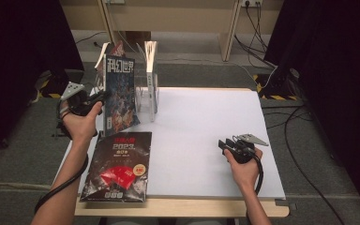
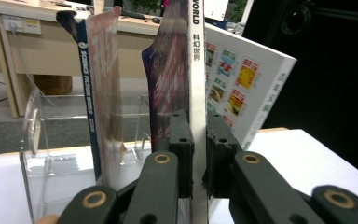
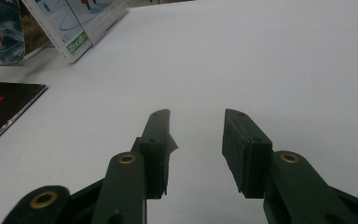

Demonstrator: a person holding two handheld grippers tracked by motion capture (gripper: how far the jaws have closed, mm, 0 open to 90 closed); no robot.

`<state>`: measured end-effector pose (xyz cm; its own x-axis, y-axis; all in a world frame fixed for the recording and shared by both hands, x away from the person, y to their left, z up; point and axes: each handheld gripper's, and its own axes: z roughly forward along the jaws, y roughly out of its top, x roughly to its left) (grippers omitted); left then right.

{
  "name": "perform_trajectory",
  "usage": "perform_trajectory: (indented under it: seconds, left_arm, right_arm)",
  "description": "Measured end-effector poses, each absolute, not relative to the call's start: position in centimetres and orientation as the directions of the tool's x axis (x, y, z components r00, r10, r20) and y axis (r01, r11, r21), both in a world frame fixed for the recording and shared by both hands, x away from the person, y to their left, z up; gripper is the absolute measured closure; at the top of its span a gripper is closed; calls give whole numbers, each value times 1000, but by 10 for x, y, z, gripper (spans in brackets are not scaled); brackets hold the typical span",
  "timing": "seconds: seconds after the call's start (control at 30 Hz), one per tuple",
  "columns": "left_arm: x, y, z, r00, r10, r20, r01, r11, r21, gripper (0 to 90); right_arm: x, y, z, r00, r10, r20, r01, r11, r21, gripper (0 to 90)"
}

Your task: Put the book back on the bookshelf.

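Left gripper [image 2: 198,154] pinches my upright magazine [image 2: 196,70] by its spine; right gripper [image 3: 196,154] idles half-open, empty. Shelving's under way, I judge; next, slide it into the rack [image 2: 42,154] just ahead.

I've got the thick white-spined sci-fi magazine with the dark illustrated cover [image 1: 120,91] standing upright, slightly tilted, at the white surface's [image 1: 206,131] far-left corner, right beside the clear acrylic rack [image 1: 146,96].
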<state>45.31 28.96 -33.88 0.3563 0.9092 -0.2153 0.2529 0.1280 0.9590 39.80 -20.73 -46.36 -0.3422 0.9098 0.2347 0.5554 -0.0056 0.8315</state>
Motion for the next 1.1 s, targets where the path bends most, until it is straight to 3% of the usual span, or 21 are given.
perform_trajectory:
  seconds: [0.73, 1.1]
  left_arm:
    - [500, 288, -328, 294, 939, -177, 211, 117, 971, 829]
    - [520, 278, -343, 221, 973, -71, 114, 47, 992, 828]
  right_arm:
    - [399, -215, -471, -322, 912, 254, 559, -33, 828, 619]
    - [401, -214, -479, -320, 911, 259, 572, -32, 820, 617]
